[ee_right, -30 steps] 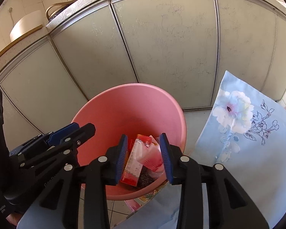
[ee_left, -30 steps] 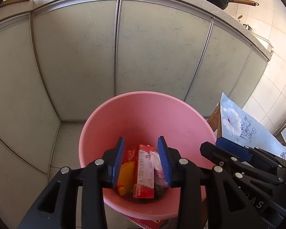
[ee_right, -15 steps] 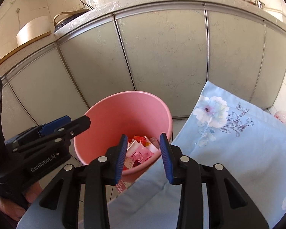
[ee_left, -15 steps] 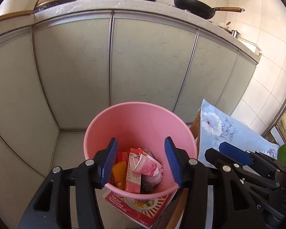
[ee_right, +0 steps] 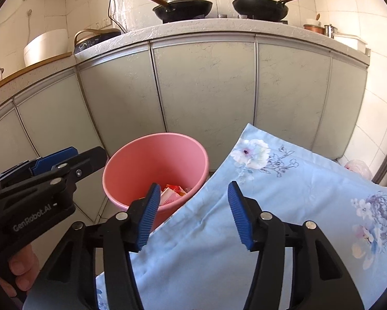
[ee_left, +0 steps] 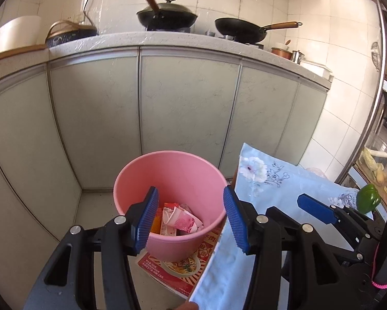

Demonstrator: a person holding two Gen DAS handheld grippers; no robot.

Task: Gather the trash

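from the left wrist view, the left gripper (ee_left: 190, 217) hangs above one pink bucket (ee_left: 141, 180) that stands on the floor against a row of grey cabinet doors (ee_left: 188, 108). its two blue-padded fingers stand wide apart and hold nothing. inside the bucket lies the trash (ee_left: 179, 219): one crumpled paper cup with a pink pattern, one red and white carton beside it, and something orange at the left, partly hidden by the left finger. under the bucket one red printed sheet (ee_left: 175, 268) sticks out toward the camera. just right of the bucket one pale blue flowered cloth (ee_left: 278, 196) covers a raised surface, and one green pepper (ee_left: 367, 201) sits on it at the far right. the right gripper (ee_left: 320, 211) reaches in over the cloth from the right. on the counter above stand two dark pans (ee_left: 167, 16), one with a lid, and one white bowl (ee_left: 15, 35) at the far left.

from the right wrist view, the right gripper (ee_right: 193, 214) is over the near edge of the blue cloth (ee_right: 283, 193), its two fingers spread wide with nothing between them. the pink bucket (ee_right: 141, 162) is ahead and to the left, with part of the trash (ee_right: 174, 191) showing over its rim. the left gripper (ee_right: 69, 159) comes in from the left edge, side on, so its opening cannot be judged here. the same two pans (ee_right: 183, 6) sit on the counter.
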